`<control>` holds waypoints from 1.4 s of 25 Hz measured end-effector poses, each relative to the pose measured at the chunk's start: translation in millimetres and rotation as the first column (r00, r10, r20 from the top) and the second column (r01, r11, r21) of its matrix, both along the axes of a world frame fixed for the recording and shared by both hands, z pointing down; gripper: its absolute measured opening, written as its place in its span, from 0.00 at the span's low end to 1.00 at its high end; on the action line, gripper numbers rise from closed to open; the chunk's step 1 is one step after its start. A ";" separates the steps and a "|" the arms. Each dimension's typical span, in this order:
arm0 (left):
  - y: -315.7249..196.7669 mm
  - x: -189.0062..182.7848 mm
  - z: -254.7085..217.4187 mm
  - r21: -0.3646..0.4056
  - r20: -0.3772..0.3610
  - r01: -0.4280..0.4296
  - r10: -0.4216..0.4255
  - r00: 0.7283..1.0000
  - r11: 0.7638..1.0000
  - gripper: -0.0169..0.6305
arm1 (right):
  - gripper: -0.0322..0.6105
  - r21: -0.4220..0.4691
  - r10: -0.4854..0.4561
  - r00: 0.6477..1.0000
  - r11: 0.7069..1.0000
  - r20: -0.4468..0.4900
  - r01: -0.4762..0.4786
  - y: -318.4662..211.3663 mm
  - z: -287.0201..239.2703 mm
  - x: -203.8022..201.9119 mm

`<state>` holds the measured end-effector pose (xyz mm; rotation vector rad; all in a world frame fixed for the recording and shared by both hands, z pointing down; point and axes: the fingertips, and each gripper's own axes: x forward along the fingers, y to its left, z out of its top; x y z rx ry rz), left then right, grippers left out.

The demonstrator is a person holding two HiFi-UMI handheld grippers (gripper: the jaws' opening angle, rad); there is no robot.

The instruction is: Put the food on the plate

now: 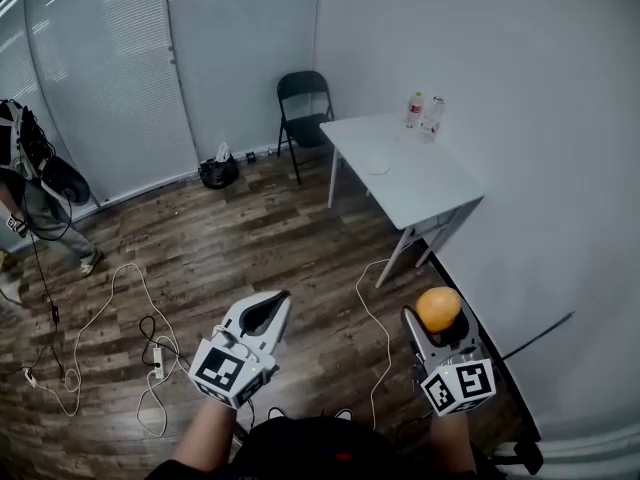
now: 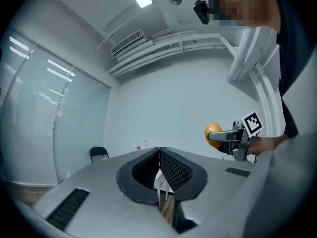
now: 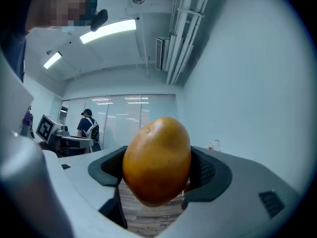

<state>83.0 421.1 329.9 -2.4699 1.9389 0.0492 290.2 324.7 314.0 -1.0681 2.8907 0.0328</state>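
Centrally, the white table (image 1: pixel 425 188) stands against the wall, with a dark folding chair (image 1: pixel 303 103) at its far end. Well short of the table, the left gripper (image 2: pixel 159 152) has its jaws fully together, with nothing between them. The right gripper (image 1: pixel 437 314), jaws spread wide, clamps a yellow-orange fruit (image 3: pixel 156 160). A small white plate (image 1: pixel 377 168) lies on the table, well apart from the fruit.

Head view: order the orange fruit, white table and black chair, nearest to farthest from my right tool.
1. orange fruit, gripped in the right tool.
2. white table, ahead by the right wall.
3. black chair, beyond the table, far wall.
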 end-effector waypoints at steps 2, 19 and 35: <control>-1.2 -0.4 0.1 -0.001 0.001 -0.002 0.002 1.000 1.000 0.06 | 0.64 -0.009 -0.006 1.000 1.000 0.014 0.006 -0.4 -1.3 0.3; 30.3 -40.0 10.3 -0.019 -0.029 0.005 -0.006 1.000 1.000 0.06 | 0.64 -0.013 -0.028 0.999 1.000 -0.045 0.028 24.8 8.1 -46.5; 76.1 -105.3 38.2 -0.045 -0.046 -0.054 0.052 0.998 0.998 0.06 | 0.64 0.063 -0.017 0.994 0.998 -0.112 0.024 85.8 21.4 -124.9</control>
